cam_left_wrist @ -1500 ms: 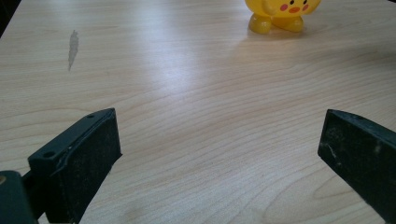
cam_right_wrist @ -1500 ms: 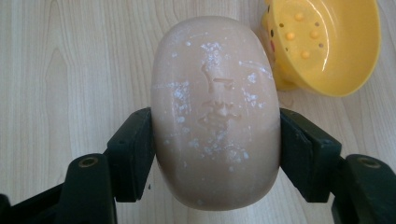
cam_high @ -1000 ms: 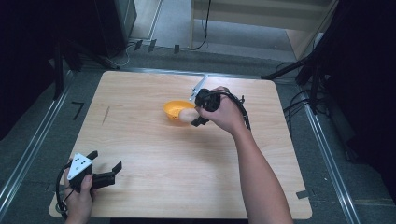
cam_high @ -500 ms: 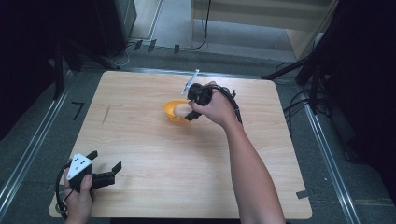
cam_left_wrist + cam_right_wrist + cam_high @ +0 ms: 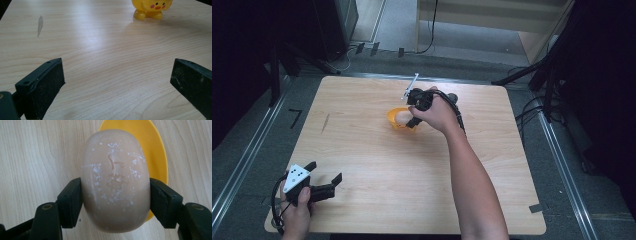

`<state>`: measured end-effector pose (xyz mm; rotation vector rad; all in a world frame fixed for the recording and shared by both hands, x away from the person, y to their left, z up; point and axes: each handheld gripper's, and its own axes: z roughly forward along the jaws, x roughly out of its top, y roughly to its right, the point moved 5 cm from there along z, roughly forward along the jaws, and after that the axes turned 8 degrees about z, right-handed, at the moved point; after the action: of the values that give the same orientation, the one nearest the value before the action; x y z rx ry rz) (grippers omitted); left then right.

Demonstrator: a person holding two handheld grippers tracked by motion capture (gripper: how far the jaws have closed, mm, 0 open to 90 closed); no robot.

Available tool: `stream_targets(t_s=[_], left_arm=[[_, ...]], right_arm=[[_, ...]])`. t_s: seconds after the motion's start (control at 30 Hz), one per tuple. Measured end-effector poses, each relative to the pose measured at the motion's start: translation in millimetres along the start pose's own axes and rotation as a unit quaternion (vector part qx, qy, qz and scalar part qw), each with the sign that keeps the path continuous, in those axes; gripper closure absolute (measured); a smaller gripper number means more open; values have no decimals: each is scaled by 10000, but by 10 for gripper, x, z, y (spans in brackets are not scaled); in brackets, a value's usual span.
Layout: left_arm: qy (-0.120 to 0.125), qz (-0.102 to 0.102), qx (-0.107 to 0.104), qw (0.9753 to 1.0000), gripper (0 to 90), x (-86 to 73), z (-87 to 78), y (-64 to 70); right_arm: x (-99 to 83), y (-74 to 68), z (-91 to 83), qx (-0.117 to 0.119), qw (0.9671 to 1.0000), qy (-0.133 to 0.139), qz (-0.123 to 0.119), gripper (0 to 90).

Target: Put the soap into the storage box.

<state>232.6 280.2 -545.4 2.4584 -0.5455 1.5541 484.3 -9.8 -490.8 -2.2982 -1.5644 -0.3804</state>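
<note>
- two grippers are in my hands: my right gripper (image 5: 115, 202) is clamped on a pale beige oval bar of soap (image 5: 115, 180), one black jaw pressed to each long side of it.
- in the right gripper view the soap, its stamped face dusted with white specks, sits above a bright yellow plastic soap dish (image 5: 152, 152); i cannot tell whether the bar touches the dish or hangs just over it.
- from the high view the right gripper (image 5: 413, 121) is over the yellow dish (image 5: 395, 120) near the middle of the far half of the light wooden table (image 5: 412, 190), with the soap (image 5: 404, 117) showing pale inside the dish's rim.
- in the left gripper view the dish (image 5: 152, 8) shows a cartoon face with pink cheeks and two stubby feet, standing on the table well ahead.
- my left gripper (image 5: 323, 178) rests at the near left corner, jaws spread wide with nothing between them (image 5: 117, 82).
- a dark smudge (image 5: 40, 23) marks the wood to the left.
</note>
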Motion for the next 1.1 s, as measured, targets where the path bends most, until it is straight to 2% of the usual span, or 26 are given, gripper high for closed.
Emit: stream_targets(t_s=[0.17, 0.23, 0.43, 1.1], left_arm=[[-8, 7, -2, 10000, 0, -1, 0, -1], [-10, 12, -5, 10000, 0, -1, 0, 0], [-5, 0, 2, 10000, 0, -1, 0, -1], [-16, 0, -5, 10000, 0, -1, 2, 1]], right_arm=[[-8, 37, 29, 86, 9999, -17, 139, 334], [-4, 50, 40, 63, 9999, -16, 121, 335], [-20, 84, 59, 5, 9995, -125, 304, 334], [11, 113, 125, -238, 9986, -302, 370, 332]])
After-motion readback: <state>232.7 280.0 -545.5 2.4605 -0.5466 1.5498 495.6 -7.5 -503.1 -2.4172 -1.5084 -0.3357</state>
